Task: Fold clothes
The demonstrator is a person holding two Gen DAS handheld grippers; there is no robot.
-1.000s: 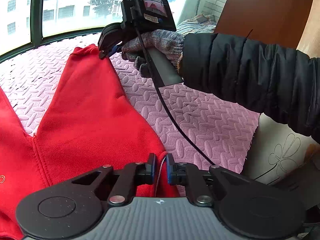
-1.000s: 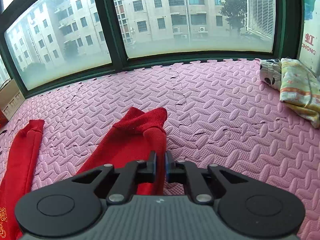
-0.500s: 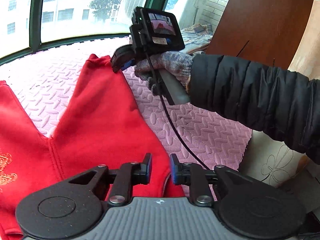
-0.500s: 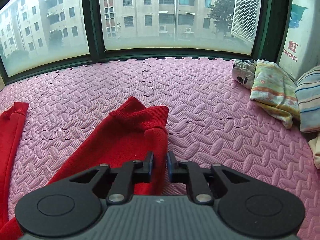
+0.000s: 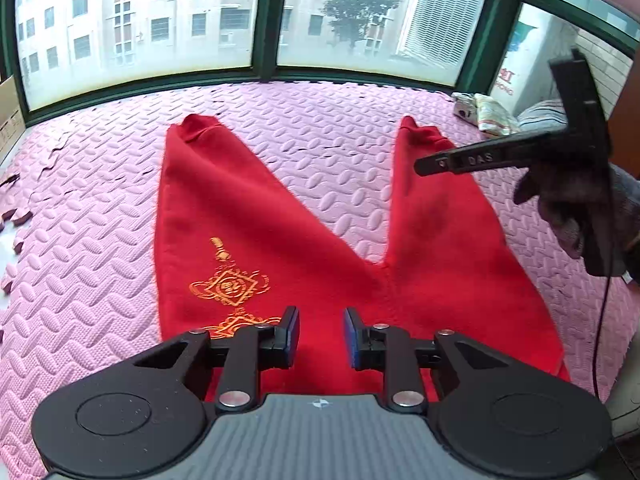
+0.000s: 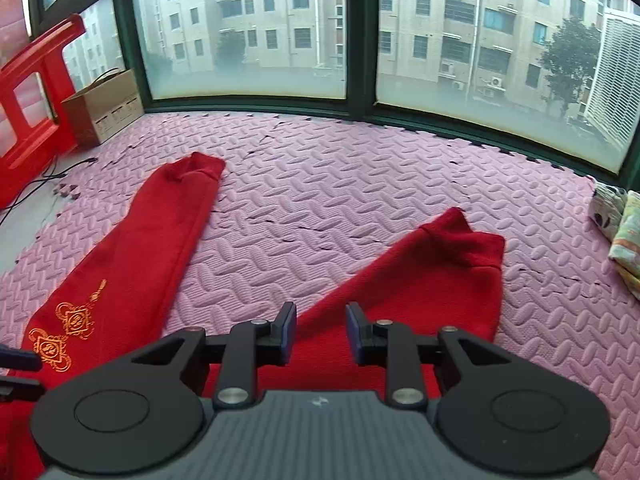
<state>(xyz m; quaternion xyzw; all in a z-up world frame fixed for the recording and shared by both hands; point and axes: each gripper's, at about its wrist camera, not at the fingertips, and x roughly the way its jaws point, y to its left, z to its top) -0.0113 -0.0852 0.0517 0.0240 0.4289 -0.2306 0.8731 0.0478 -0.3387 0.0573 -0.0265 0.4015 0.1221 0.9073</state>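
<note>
Red trousers (image 5: 248, 240) with a gold embroidered emblem (image 5: 228, 288) lie flat on the pink foam mat (image 5: 80, 240), legs spread in a V toward the window. My left gripper (image 5: 321, 338) hovers open above the waist area, nothing between its fingers. In the left wrist view a gloved hand (image 5: 580, 208) carries the right gripper's body (image 5: 480, 158) above the right trouser leg (image 5: 436, 216). Seen from the right wrist, my right gripper (image 6: 321, 334) is open over that right leg (image 6: 420, 280), and the left leg (image 6: 132, 264) stretches away at the left.
Folded patterned clothes (image 5: 492, 114) lie at the mat's far right edge, also in the right wrist view as a pile (image 6: 622, 232). A cardboard box (image 6: 104, 108) and a red plastic stool (image 6: 32, 92) stand at the far left by cables on bare floor. Dark window frames border the mat.
Both grippers were shut on the trousers and have opened, letting go of the cloth. Both have pulled back and up, so the whole garment now shows laid out flat.
</note>
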